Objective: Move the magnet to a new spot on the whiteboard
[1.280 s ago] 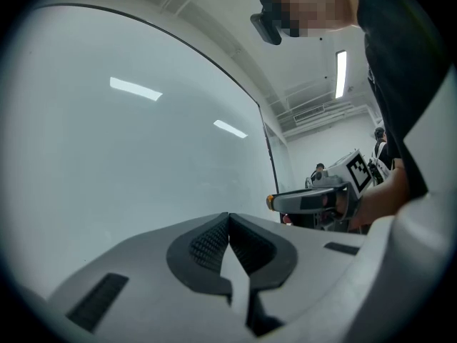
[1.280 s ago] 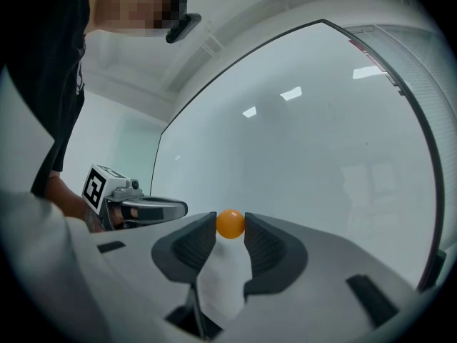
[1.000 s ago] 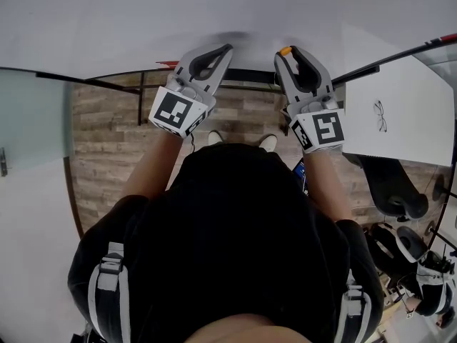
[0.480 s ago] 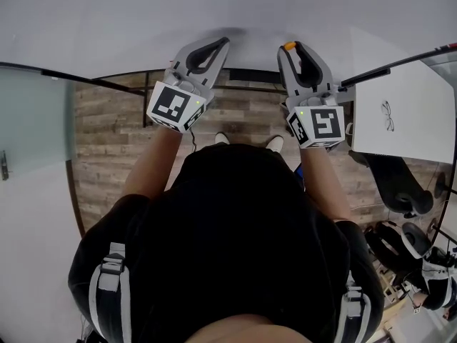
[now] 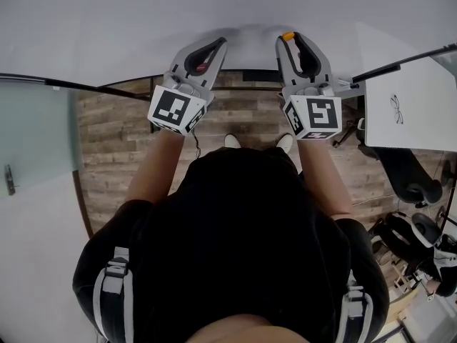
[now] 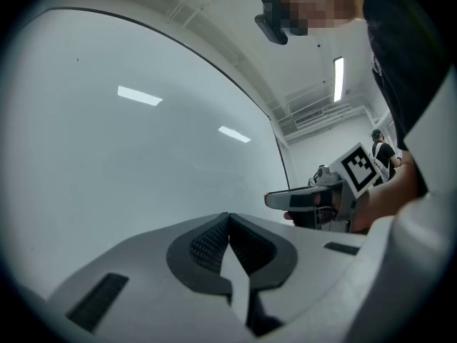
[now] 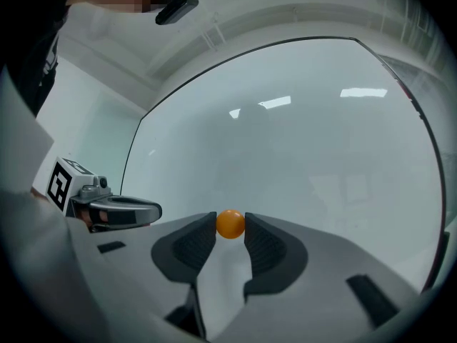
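Observation:
A small orange ball magnet (image 7: 230,224) sits pinched between the tips of my right gripper (image 7: 230,226), whose jaws are shut on it just in front of the whiteboard (image 7: 285,148). In the head view the magnet (image 5: 287,36) shows at the tip of the right gripper (image 5: 288,40), against the whiteboard (image 5: 214,6). My left gripper (image 5: 218,43) points level at the board beside it. Its jaws (image 6: 228,217) are shut with nothing between them. Each gripper view shows the other one: the right gripper (image 6: 307,200) and the left gripper (image 7: 118,211).
A black rail (image 5: 250,76) runs along the whiteboard's lower edge above a wooden floor (image 5: 114,141). A glass panel (image 5: 32,131) stands at the left. At the right is a white table (image 5: 407,106) with a pair of glasses (image 5: 397,108), and black chairs (image 5: 407,184) below it.
Both grippers have travelled sideways along the board, the magnet still gripped in the right one. In the head view the table at the right has slid further right.

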Demonstrator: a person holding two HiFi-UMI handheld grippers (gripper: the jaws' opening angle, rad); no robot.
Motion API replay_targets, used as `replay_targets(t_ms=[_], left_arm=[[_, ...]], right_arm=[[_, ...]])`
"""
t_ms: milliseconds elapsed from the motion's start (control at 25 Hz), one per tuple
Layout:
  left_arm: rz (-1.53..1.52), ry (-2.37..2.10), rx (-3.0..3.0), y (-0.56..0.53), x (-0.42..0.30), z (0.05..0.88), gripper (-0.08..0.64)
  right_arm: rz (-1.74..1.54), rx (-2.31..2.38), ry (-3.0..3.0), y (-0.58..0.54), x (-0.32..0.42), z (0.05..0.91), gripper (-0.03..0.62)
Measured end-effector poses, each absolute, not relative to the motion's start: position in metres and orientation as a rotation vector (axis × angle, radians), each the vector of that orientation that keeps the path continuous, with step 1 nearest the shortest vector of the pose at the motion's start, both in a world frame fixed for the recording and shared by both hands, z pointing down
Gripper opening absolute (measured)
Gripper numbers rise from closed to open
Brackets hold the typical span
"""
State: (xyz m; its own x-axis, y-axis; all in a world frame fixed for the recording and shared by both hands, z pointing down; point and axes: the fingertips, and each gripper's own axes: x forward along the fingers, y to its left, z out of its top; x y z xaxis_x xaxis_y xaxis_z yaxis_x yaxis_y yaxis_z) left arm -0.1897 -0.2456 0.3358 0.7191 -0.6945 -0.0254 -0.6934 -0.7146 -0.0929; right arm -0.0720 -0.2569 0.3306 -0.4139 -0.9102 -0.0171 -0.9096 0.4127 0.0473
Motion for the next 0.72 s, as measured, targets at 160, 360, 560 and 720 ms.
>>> replay_targets(t_ms=[160, 360, 560, 720], left_arm=[[-0.012, 1.146, -2.816, -0.252, -0.204, 0.335, 0.005], [-0.008, 1.153, -2.812, -0.258, -0.218, 0.335, 0.005], [-0.002, 1.139, -2.813, -0.264, -0.225, 0.332, 0.005], [0.001, 1.117, -2.824, -0.267, -0.227, 0.332, 0.005]], right_arm=[[-0.101, 1.717, -2.619, -0.265, -0.09, 0.327, 0.121], [-0.098, 1.814, -2.552, -0.277, -0.094, 0.332, 0.12], [-0.086, 1.905, -2.484, -0.29, -0.09, 0.334, 0.121], [-0.11, 1.979, -2.424, -0.295, -0.086, 0.334, 0.121]])
